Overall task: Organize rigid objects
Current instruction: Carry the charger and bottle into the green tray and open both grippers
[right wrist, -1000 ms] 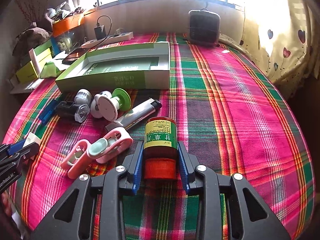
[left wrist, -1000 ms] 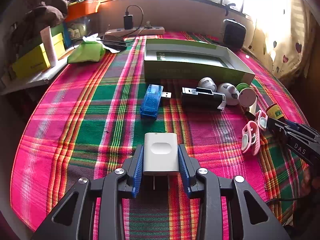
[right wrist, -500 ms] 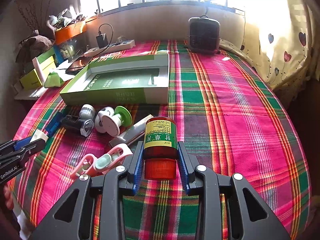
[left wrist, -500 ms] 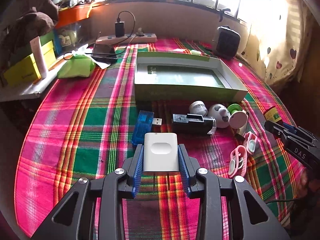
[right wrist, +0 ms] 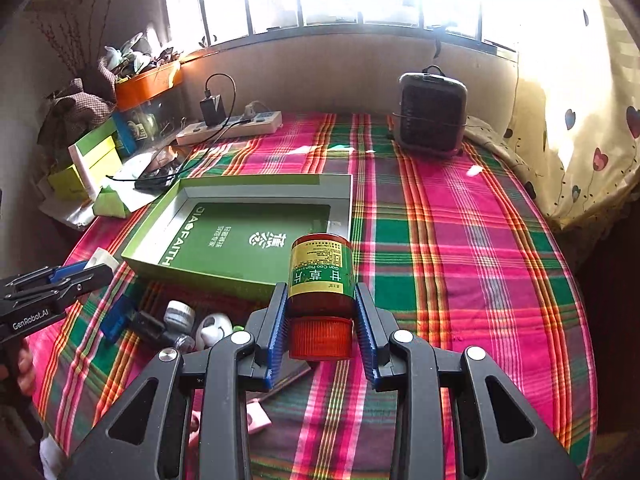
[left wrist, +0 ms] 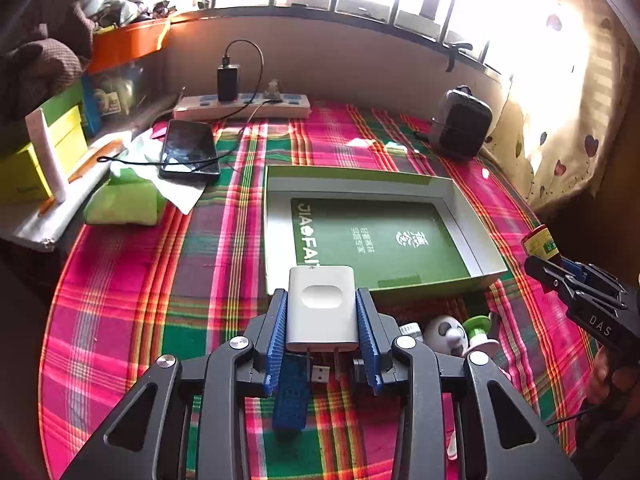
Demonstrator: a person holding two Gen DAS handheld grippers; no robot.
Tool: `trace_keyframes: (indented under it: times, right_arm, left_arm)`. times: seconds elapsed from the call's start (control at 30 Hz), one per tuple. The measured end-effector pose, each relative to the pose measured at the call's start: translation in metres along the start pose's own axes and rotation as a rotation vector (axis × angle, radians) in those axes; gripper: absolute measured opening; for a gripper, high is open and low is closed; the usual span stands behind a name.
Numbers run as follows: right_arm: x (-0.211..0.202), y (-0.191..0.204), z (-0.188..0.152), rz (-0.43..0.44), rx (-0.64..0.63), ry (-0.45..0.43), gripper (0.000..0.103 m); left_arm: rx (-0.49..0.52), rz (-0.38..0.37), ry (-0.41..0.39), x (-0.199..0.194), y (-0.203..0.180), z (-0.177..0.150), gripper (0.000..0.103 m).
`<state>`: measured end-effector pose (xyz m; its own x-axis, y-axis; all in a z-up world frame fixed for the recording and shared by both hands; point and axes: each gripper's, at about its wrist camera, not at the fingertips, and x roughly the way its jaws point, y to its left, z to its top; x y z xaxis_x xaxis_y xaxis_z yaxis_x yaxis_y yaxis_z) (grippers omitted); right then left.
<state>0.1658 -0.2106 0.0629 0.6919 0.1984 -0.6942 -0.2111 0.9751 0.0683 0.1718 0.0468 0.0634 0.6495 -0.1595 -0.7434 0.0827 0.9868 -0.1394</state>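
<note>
Box [left wrist: 476, 276], the largest item, lies open on the plaid bed; stiff card, best gripped by a wall. Bottle [right wrist: 321, 276], rigid and probably light, is clamped at its sides in the right gripper [right wrist: 321, 320], long axis forward, cap rearward. Charger [left wrist: 321, 308], hard and smooth, is clamped in the left gripper [left wrist: 321, 332], prongs rearward, over the box's near wall.

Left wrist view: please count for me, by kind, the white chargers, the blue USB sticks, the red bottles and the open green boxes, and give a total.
White charger: 1, held in the left claw
Blue USB stick: 1, lying under that claw
Red bottle: 1, held in the right claw
Open green box: 1
Total: 4
</note>
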Motion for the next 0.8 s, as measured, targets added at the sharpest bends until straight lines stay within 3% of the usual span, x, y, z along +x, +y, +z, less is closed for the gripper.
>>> trace_keyframes:
  times: [0.37,0.8]
  right_arm:
    - [0.053,0.005,0.042,0.026,-0.027,0.061,0.033]
    - [0.11,0.012,0.063,0.012,-0.059,0.124,0.033]
  left_arm:
    - [0.022,-0.011,0.036,0.053,-0.004,0.047,0.032]
    - [0.045,0.021,0.082,0.104,-0.01,0.067,0.032]
